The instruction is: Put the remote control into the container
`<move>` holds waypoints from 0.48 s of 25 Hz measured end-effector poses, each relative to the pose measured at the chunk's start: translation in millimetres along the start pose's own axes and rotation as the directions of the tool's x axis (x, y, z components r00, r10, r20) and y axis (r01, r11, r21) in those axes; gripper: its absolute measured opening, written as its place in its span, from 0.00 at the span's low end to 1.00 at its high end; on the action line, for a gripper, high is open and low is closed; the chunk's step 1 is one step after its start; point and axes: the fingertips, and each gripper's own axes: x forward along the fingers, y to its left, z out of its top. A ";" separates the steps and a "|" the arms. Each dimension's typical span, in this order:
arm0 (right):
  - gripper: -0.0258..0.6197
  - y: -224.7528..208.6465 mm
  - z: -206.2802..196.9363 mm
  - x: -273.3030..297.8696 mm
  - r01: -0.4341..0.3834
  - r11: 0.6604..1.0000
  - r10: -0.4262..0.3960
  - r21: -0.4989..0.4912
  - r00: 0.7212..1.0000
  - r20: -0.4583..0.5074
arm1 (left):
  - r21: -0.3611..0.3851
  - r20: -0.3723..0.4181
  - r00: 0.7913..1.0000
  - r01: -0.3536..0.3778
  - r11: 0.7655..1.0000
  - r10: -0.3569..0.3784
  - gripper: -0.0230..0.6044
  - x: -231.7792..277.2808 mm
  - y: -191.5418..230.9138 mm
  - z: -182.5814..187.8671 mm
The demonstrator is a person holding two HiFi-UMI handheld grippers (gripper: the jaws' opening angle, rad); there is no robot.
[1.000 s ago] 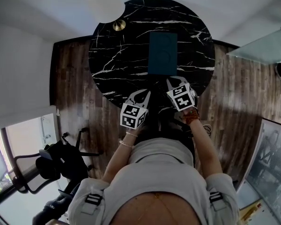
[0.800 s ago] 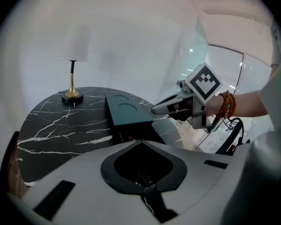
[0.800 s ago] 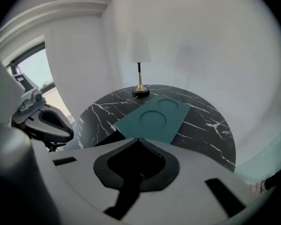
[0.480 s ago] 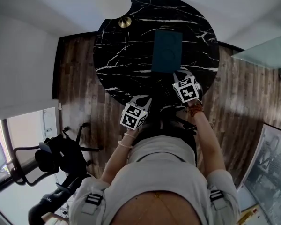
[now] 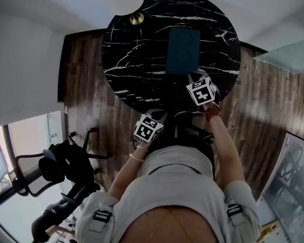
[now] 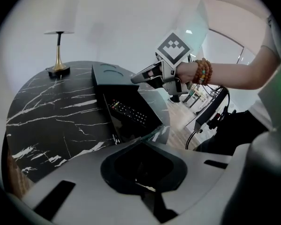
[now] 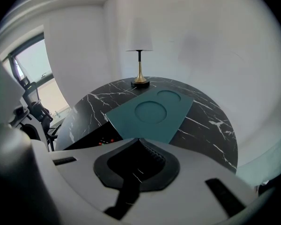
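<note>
A black remote control (image 6: 129, 112) lies inside a dark box container (image 6: 113, 128) on the round black marble table (image 5: 137, 59). The box's teal lid (image 5: 183, 49) with two round dents stands tilted up over it. My right gripper (image 6: 136, 78) is shut on the lid's near corner; in the right gripper view the lid (image 7: 152, 114) runs up to that gripper (image 7: 138, 139), and the remote's red buttons (image 7: 100, 142) show below on the left. My left gripper (image 5: 157, 116) hangs off the table's near edge, apart from the box, jaws together with nothing in them.
A lamp with a gold base (image 5: 137, 18) stands at the table's far edge, against the white wall. Wooden floor surrounds the table. An exercise bike (image 5: 61, 166) stands at the left, and a glass surface (image 5: 289, 49) at the right.
My left gripper has drawn back from the box towards the person and dropped lower. The right gripper has stayed at the lid's near corner.
</note>
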 end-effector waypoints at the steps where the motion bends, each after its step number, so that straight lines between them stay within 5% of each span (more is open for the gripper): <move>1: 0.06 0.2 -1.1 0.8 0.000 1.000 0.000 0.001 1.000 -0.003 | -0.004 -0.007 1.000 0.003 1.000 -0.003 0.04 2.2 0.3 -2.8; 12: 0.06 1.5 -4.4 4.2 0.001 1.000 -0.001 0.000 1.000 0.001 | 0.016 -0.046 0.999 0.022 1.000 -0.022 0.04 23.6 3.6 -0.9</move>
